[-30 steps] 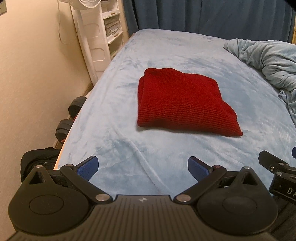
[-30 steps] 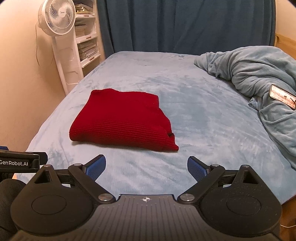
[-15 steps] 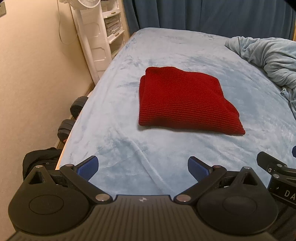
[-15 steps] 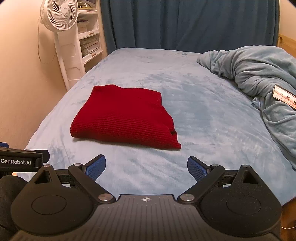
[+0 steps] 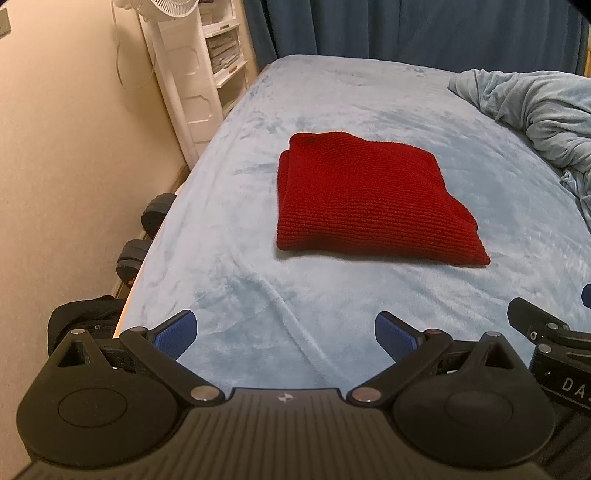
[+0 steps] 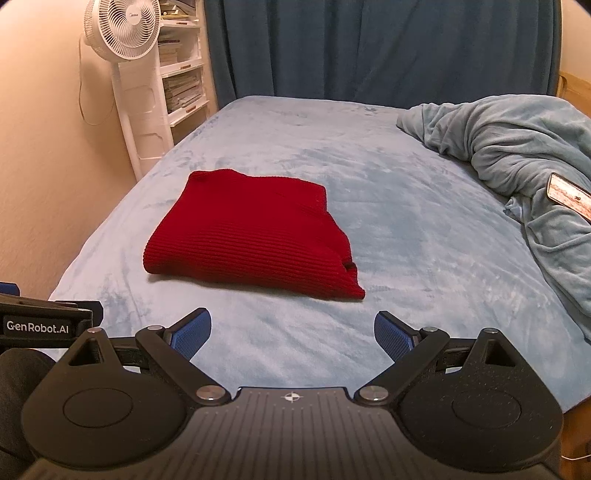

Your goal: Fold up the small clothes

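A red knit garment (image 5: pixel 365 201) lies folded into a flat rectangle on the light blue bed cover (image 5: pixel 332 103); the right wrist view shows the garment (image 6: pixel 251 232) left of centre. My left gripper (image 5: pixel 286 332) stands open over the bed's near edge, well short of the garment, nothing between its blue pads. My right gripper (image 6: pixel 291 332) is also open and empty, hanging back from the garment's near edge. Part of the right gripper's body (image 5: pixel 554 339) shows at the right of the left wrist view.
A bunched blue blanket (image 6: pixel 517 147) with a phone (image 6: pixel 569 195) on it fills the bed's right side. A white fan (image 6: pixel 122 29) and white shelves (image 6: pixel 181 74) stand at the far left. Dumbbells (image 5: pixel 147 229) and a black bag (image 5: pixel 85 317) lie on the floor. Dark blue curtains (image 6: pixel 369 48) hang behind.
Both grippers have drawn back and tilted up a little, so the garment sits slightly farther away. The garment has not moved. Both grippers stay open.
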The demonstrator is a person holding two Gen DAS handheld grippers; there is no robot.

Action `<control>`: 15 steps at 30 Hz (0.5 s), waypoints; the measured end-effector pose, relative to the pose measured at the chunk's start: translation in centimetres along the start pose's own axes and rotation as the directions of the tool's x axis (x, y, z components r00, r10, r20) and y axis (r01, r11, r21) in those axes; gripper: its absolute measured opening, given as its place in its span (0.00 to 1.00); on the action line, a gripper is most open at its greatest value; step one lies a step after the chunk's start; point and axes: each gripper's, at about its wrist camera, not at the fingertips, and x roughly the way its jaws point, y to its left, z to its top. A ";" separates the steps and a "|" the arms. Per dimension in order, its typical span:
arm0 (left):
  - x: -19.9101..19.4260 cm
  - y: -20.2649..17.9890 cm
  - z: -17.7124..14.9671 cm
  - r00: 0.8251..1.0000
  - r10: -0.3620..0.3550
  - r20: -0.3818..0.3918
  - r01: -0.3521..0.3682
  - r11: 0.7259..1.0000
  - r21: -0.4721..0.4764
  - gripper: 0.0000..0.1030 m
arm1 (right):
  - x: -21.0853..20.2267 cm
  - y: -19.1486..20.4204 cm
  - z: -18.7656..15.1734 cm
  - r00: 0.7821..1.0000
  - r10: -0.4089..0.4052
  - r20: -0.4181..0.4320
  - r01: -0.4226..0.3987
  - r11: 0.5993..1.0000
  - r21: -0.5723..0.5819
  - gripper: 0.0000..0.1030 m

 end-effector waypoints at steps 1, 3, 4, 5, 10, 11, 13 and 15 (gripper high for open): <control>0.0 0.0 0.0 1.000 0.000 0.000 0.000 1.000 0.001 1.00 | 0.0 0.0 0.0 1.000 0.001 0.000 -0.001 1.000 -0.001 0.93; 0.0 0.0 0.0 1.000 0.000 0.001 0.000 1.000 0.001 1.00 | 0.0 0.0 0.0 1.000 0.000 0.000 0.000 1.000 -0.001 0.93; 0.0 0.0 0.0 1.000 0.001 0.001 -0.001 1.000 0.002 1.00 | 0.0 0.0 0.0 1.000 0.001 0.000 -0.001 1.000 -0.001 0.93; 0.0 0.0 0.0 1.000 0.002 0.001 -0.002 1.000 0.003 1.00 | 0.0 0.0 0.0 1.000 0.000 0.000 0.000 1.000 -0.001 0.93; -0.1 -0.1 0.0 1.000 0.004 0.000 -0.004 1.000 0.003 1.00 | 0.0 0.0 0.0 1.000 0.000 0.000 0.000 1.000 -0.001 0.93; -0.1 -0.1 0.0 1.000 0.005 0.000 -0.005 1.000 0.004 1.00 | 0.0 0.0 0.0 1.000 0.000 -0.001 0.000 1.000 -0.001 0.93; 0.0 0.0 0.0 1.000 0.007 -0.001 -0.007 1.000 0.007 1.00 | 0.0 0.0 0.0 1.000 -0.001 -0.003 0.001 1.000 0.000 0.93; 0.0 0.0 0.0 1.000 0.005 -0.001 -0.005 1.000 0.007 1.00 | 0.0 0.0 0.0 1.000 -0.001 -0.003 0.001 1.000 -0.001 0.93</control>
